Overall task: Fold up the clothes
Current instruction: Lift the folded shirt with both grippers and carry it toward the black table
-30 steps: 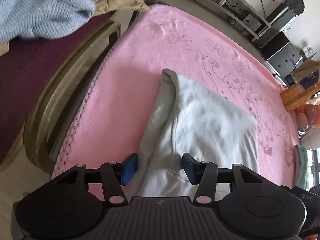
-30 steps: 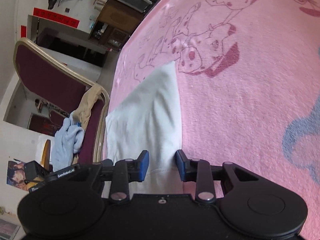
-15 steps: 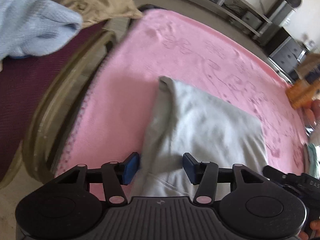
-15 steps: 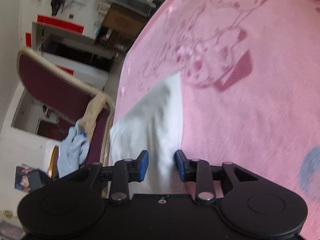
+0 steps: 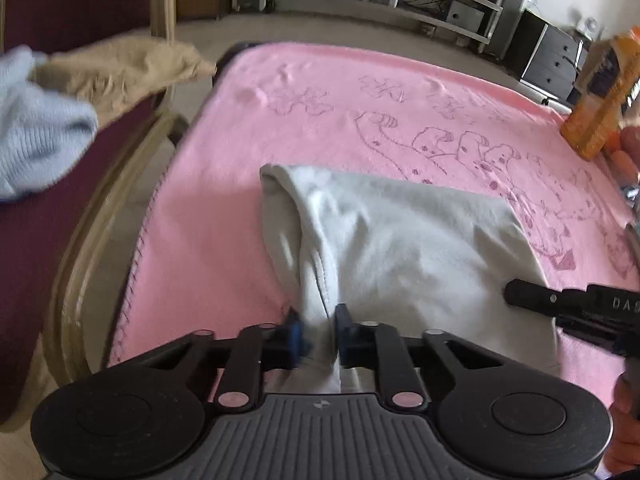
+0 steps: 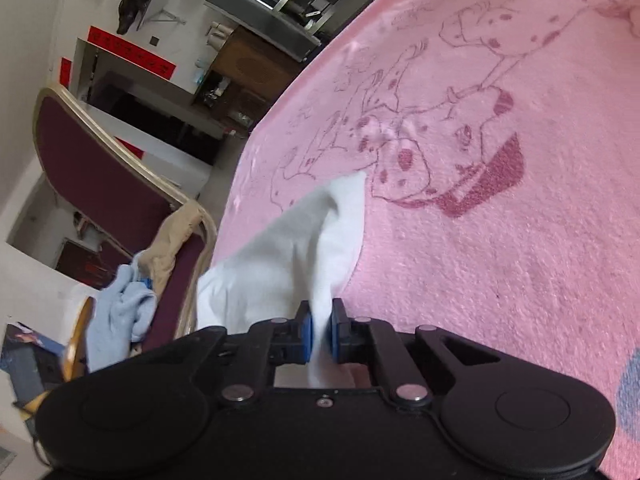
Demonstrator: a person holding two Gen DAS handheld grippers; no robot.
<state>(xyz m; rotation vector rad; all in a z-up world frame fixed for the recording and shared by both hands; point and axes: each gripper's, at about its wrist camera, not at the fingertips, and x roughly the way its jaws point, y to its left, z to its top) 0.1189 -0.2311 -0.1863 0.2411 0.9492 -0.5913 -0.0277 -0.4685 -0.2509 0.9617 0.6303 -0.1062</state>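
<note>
Pink blanket (image 5: 208, 208) printed with spotted dogs covers the worktop, and a pale grey-white garment (image 5: 400, 248) lies folded on it toward the near edge. The left gripper (image 5: 318, 328) has its blue-padded fingers (image 5: 295, 330) closing on a bunched ridge of the garment's near hem; the cloth stands up between the pads and is pinched there. The right gripper (image 6: 319, 330) is clenched on another part of the same garment (image 6: 296, 248), its fingers (image 6: 305, 332) drawn almost together with a thin fold of white cloth squeezed between them. From the left wrist view, the right gripper's black body shows at the garment's right corner. Beside the worktop stands a maroon chair (image 6: 100, 168) with a pale gold frame, and on its seat lie a light blue knit (image 5: 36, 144) and a tan garment (image 5: 120, 72). An orange carton (image 5: 600, 100) stands at the blanket's far right corner.
</note>
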